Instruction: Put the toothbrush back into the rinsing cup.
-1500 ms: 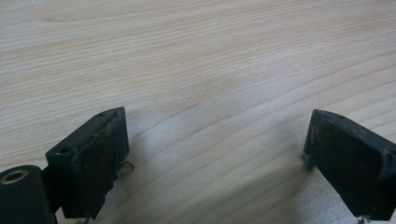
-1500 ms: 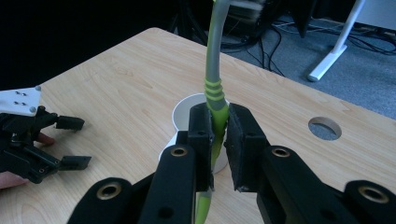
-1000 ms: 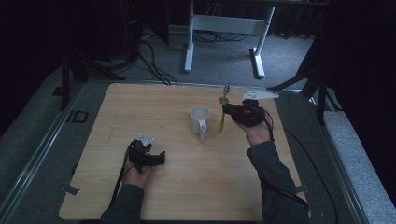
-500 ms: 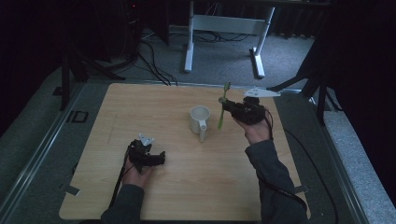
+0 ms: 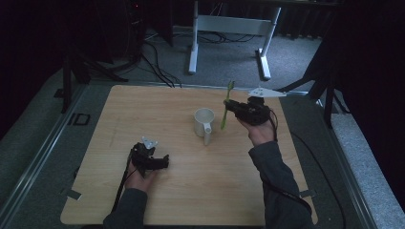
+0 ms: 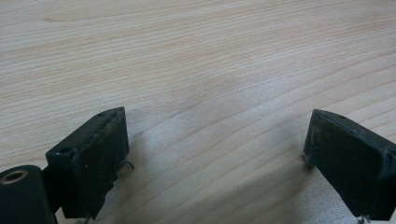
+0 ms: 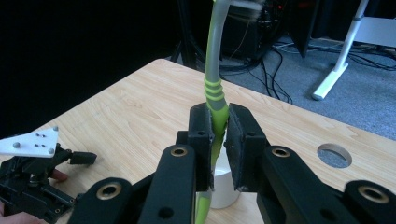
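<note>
right gripper (image 7: 219,133): jaws clamped on the green toothbrush (image 7: 214,88), held upright just above the white mug (image 5: 204,122), probably for lowering handle-first. left gripper (image 5: 153,160): jaws apart, nothing between them, resting on the bench (image 5: 157,109).

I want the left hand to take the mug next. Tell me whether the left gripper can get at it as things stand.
Probably yes. The left gripper is open and holds nothing, with bare table between it and the mug. The mug's handle faces the person. The right gripper holds the toothbrush just right of the mug.
</note>
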Motion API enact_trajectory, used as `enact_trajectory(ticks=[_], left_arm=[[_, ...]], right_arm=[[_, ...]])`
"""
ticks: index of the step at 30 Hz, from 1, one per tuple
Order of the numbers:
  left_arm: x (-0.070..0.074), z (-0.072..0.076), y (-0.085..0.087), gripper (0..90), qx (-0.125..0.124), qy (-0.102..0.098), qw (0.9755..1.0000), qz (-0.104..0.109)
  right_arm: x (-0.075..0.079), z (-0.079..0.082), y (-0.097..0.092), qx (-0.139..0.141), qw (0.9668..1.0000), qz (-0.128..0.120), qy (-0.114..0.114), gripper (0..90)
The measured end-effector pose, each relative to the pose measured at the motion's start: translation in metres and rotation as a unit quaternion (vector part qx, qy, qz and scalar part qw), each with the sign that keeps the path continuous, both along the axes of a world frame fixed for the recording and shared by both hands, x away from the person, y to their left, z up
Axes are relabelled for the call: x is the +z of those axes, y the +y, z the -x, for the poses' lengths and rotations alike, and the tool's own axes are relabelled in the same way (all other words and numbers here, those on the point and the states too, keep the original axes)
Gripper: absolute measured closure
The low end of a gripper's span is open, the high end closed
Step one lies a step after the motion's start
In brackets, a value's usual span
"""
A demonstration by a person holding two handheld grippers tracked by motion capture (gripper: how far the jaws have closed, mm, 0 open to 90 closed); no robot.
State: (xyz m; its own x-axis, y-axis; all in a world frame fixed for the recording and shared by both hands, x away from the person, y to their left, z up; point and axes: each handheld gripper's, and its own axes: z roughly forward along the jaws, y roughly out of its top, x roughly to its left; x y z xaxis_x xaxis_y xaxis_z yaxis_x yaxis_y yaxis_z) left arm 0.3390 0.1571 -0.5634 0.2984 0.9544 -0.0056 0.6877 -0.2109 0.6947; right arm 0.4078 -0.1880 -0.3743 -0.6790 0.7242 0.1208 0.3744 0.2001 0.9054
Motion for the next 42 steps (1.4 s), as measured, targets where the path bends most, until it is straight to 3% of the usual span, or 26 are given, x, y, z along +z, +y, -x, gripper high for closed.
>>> enact_trajectory(ticks=[30, 42], left_arm=[[0.0, 0.0, 0.0, 7.0, 0.0, -0.001, 1.0, 0.0], [0.0, 0.0, -0.001, 7.0, -0.001, -0.001, 1.0, 0.0]], right_arm=[[0.001, -0.006, 0.014, -0.003, 0.9994, -0.032, -0.011, 80.5], [-0.004, -0.008, 0.018, -0.003, 0.9994, -0.033, -0.012, 80.5]])
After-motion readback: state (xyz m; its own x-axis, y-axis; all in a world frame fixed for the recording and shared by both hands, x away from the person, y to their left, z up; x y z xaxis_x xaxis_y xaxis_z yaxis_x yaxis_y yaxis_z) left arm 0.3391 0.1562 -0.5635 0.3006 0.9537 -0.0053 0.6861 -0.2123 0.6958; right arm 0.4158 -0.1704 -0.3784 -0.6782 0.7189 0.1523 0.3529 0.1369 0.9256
